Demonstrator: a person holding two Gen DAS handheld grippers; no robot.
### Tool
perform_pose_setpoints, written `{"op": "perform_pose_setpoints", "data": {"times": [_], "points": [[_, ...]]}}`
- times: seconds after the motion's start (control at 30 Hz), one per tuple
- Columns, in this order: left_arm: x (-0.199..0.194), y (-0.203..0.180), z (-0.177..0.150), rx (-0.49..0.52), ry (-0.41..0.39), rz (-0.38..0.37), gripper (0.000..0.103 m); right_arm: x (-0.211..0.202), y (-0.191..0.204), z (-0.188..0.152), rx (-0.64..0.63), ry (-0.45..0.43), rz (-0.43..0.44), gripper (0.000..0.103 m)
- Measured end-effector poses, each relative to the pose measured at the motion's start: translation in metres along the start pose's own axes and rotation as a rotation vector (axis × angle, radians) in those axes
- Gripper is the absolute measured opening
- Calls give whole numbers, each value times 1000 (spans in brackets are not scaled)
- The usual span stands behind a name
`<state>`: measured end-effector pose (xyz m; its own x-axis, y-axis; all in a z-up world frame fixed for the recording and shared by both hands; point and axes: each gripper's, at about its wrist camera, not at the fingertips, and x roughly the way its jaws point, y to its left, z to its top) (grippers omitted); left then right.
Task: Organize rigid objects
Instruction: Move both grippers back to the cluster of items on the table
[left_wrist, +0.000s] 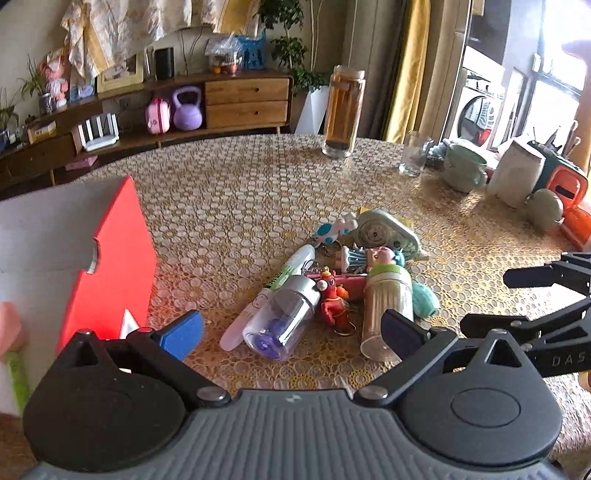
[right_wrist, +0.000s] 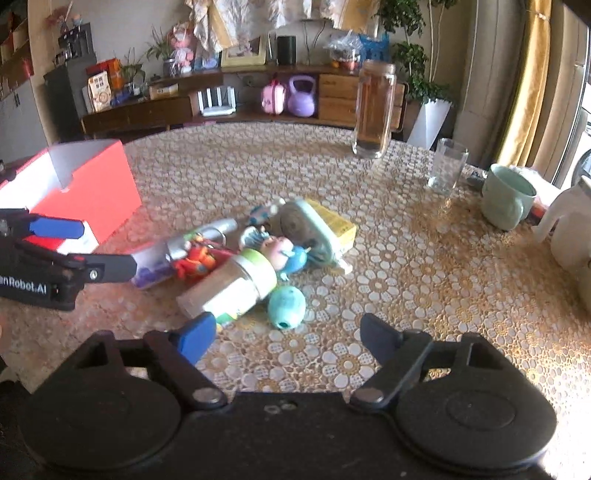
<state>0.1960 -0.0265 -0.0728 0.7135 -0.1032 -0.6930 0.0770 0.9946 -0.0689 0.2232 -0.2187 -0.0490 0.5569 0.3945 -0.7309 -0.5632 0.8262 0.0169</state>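
A heap of small things lies mid-table: a clear bottle (left_wrist: 280, 321) with purple pieces inside, a green-lidded toothpick jar (left_wrist: 386, 306) on its side, a white tube (left_wrist: 277, 284), a red toy keychain (left_wrist: 332, 299), a teal egg (right_wrist: 286, 306), a doll figure (right_wrist: 277, 249) and a pale green tape dispenser (right_wrist: 306, 225). A red box (left_wrist: 110, 266) with its white lid raised stands to the left. My left gripper (left_wrist: 291, 330) hovers open just short of the clear bottle. My right gripper (right_wrist: 290, 336) is open too, empty, just short of the egg.
A lace-patterned cloth covers the table (right_wrist: 406, 280). At the far side stand a tall glass jar (right_wrist: 375, 110) and a drinking glass (right_wrist: 447, 166). A green mug (right_wrist: 508, 201) and a white jug (right_wrist: 572, 229) crowd the right edge. A sideboard lines the wall.
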Motion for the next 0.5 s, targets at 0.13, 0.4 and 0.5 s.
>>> {"op": "perform_pose_setpoints", "data": {"times": [0.13,0.4,0.5], "points": [[20,-3,-1,20,20,13,102,18,-7,-1,-11,27,-2,75],[45,4,-3,13,48,45,93,43,-4,-1,-64,59,6,63],[51,5,-4,34,52,58,89,50,-3,1,-70,66,11,60]]}}
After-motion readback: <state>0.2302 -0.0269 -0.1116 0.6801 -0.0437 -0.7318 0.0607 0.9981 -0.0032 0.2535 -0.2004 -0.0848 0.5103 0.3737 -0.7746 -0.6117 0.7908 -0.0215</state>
